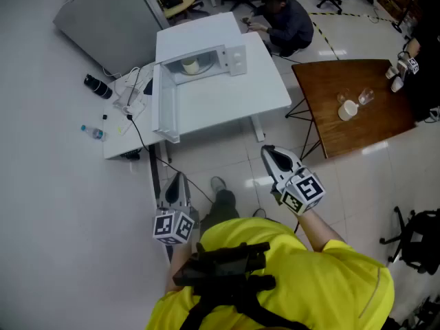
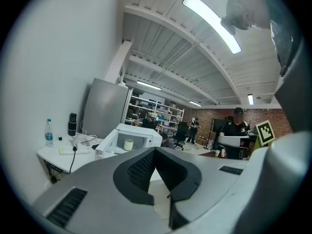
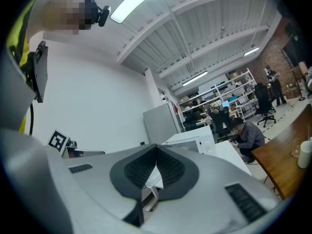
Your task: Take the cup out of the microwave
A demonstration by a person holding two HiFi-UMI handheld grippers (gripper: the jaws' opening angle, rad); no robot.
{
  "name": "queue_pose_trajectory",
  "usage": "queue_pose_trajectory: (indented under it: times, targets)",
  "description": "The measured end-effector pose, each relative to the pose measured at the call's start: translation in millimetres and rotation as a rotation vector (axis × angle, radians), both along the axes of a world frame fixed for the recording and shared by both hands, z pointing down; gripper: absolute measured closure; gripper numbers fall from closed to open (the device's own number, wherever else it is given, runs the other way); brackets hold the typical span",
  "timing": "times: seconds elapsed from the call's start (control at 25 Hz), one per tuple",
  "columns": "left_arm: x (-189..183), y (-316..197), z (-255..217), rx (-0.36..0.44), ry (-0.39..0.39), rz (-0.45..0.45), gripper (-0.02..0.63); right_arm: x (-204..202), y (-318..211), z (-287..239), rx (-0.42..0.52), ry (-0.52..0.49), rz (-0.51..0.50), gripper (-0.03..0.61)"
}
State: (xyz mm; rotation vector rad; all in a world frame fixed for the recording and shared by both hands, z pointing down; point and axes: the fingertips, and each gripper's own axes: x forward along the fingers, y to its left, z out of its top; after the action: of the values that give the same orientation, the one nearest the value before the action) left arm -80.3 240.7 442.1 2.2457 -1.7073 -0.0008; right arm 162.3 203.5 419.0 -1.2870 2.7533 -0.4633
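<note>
A pale cup point(image 1: 190, 65) stands inside the white microwave point(image 1: 230, 59) on the white table point(image 1: 227, 98); the microwave's door point(image 1: 165, 108) hangs wide open toward me. In the left gripper view the cup point(image 2: 128, 145) shows through the open front of the microwave point(image 2: 144, 134), far beyond the jaws. My left gripper point(image 1: 177, 179) and right gripper point(image 1: 267, 152) are both shut and hold nothing. They hover over the floor, well short of the table. In the right gripper view the microwave point(image 3: 194, 139) lies ahead of the shut right gripper point(image 3: 157, 149).
A brown wooden table point(image 1: 375, 126) at the right carries a white cup point(image 1: 348, 109) and glasses. A person point(image 1: 287, 20) crouches behind the white table. A water bottle point(image 1: 92, 133), a black flask point(image 1: 98, 86) and cables lie at the table's left end. A grey cabinet point(image 1: 103, 12) stands behind.
</note>
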Motion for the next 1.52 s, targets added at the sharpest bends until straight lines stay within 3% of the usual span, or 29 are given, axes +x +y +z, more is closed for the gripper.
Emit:
queue_pose_trajectory:
  times: [0.24, 0.44, 0.6, 0.64, 0.76, 0.92, 1.04, 1.08, 1.32, 1.52]
  targets:
    - [-40.0, -85.5, 11.4, 0.023, 0.013, -0.018, 0.611, -46.0, -74.9, 10.0, 0.005, 0.026, -0.011, 0.572]
    - [-83.8, -175.8, 10.3, 0.046, 0.015, 0.019, 0.611, -105.9, -161.7, 15.6, 0.002, 0.049, -0.014, 0.565]
    - [-123.3, -236.8, -1.1, 0.085, 0.020, 0.036, 0.598, -169.3, -238.8, 27.0, -0.003, 0.113, -0.059, 0.450]
    - [-131.5, -247.9, 1.2, 0.079, 0.021, 0.044, 0.586, -182.3, -258.5, 37.5, -0.016, 0.142, -0.056, 0.345]
    - [-153.3, -278.7, 10.3, 0.062, 0.015, 0.068, 0.584, -208.5, -319.2, 82.7, -0.052, 0.230, -0.001, 0.199]
    - [-165.5, -312.3, 31.5, 0.018, -0.005, 0.093, 0.581, -226.6, -393.9, 160.4, -0.118, 0.332, 0.051, 0.075]
    - [-164.5, -331.6, 48.6, -0.029, -0.032, 0.123, 0.583, -237.9, -456.5, 200.7, -0.118, 0.360, 0.094, 0.074]
    - [-164.7, -336.4, 54.1, -0.047, -0.041, 0.128, 0.583, -243.4, -476.0, 215.4, -0.129, 0.374, 0.099, -0.002]
    - [-168.6, -359.2, 61.4, -0.090, -0.051, 0.123, 0.583, -272.2, -576.4, 297.1, -0.191, 0.453, 0.123, -0.005]
    - [-179.6, -369.4, 68.8, -0.114, -0.062, 0.112, 0.583, -284.1, -623.1, 321.1, -0.206, 0.434, 0.172, -0.005]
